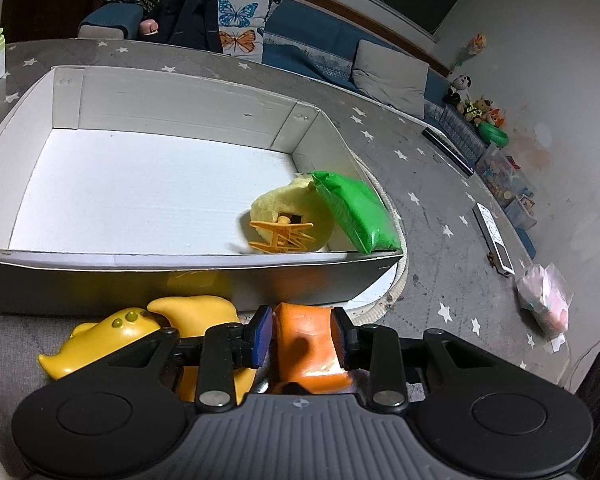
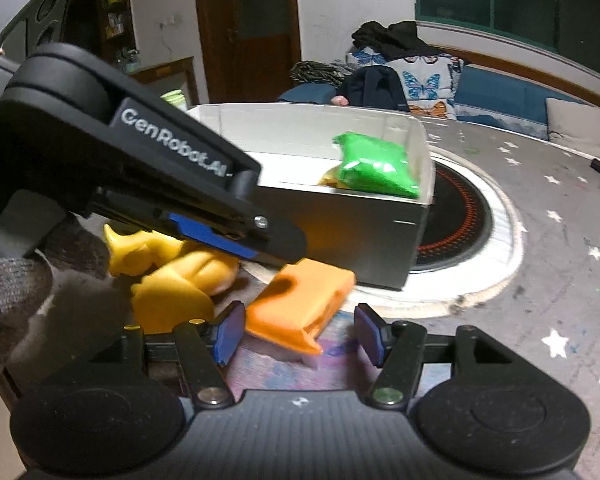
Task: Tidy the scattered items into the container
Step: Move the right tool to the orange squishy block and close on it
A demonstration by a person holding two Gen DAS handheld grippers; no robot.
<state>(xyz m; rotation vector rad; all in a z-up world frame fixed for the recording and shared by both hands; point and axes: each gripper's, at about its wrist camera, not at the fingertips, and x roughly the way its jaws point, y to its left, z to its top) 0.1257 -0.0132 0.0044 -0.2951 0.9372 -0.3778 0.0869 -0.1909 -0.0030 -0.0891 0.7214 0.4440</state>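
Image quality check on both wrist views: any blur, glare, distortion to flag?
Left wrist: mostly sharp; fisheye bows the white box rim; the left gripper shadows the orange packet; dim indoor light. Right wrist: motion blur smears the orange packet, green bag and the left gripper crossing the frame; right gripper stays sharp; a ceiling lamp glares top right.

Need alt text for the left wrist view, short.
The left gripper is shut on an orange packet just outside a white box on a grey star-patterned mat. Inside the box's right corner lie a green packet, a yellow plush and an orange clip; yellow toys sit left of the gripper.
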